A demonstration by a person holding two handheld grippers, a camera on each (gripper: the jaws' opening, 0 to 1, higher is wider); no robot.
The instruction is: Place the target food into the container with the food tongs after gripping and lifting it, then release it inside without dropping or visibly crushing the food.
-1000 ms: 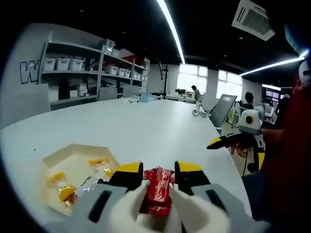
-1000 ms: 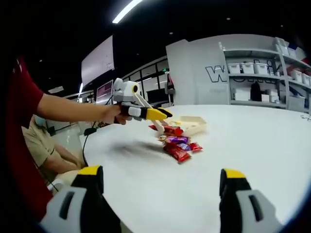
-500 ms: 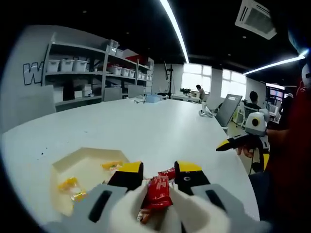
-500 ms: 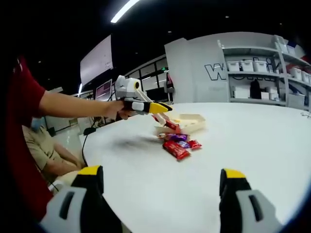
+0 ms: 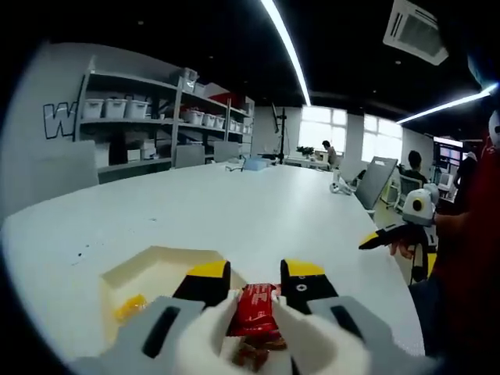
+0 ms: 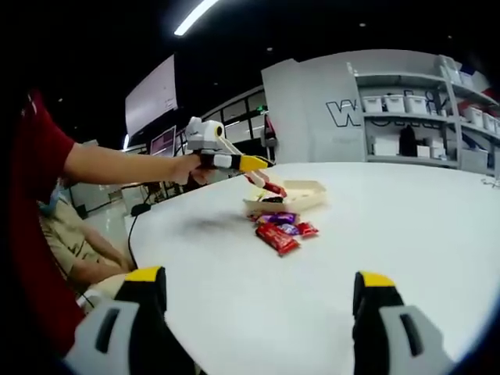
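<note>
One red candy [image 5: 253, 307] sits pinched between the two white arms of the left tongs [image 5: 254, 291], right in the middle of the left gripper view, its wrapper reaching down toward 6 o'clock, where a darker bit hangs below it (too blurred to name). The tongs are narrowed onto it and hold it off the table [image 5: 234, 203]. At about 8 o'clock from the candy lies the container [image 5: 148, 269], pale, shallow and angular, with a yellow sweet [image 5: 129, 307] inside near its left edge.

In the right gripper view the left tongs [image 6: 266, 186] come in from 9 o'clock, held out by a bare arm [image 6: 117, 168], with the red candy [image 6: 273, 188] at their tip, above the container [image 6: 301, 197], whether touching it I cannot tell. A small heap of wrapped candies [image 6: 280, 229], red and purple, lies on the table [image 6: 391, 226] just beside the container, toward 6 o'clock. The right tongs [image 6: 254, 301] stand wide apart and hold nothing, their yellow-tipped jaws at 7 and 5 o'clock.
</note>
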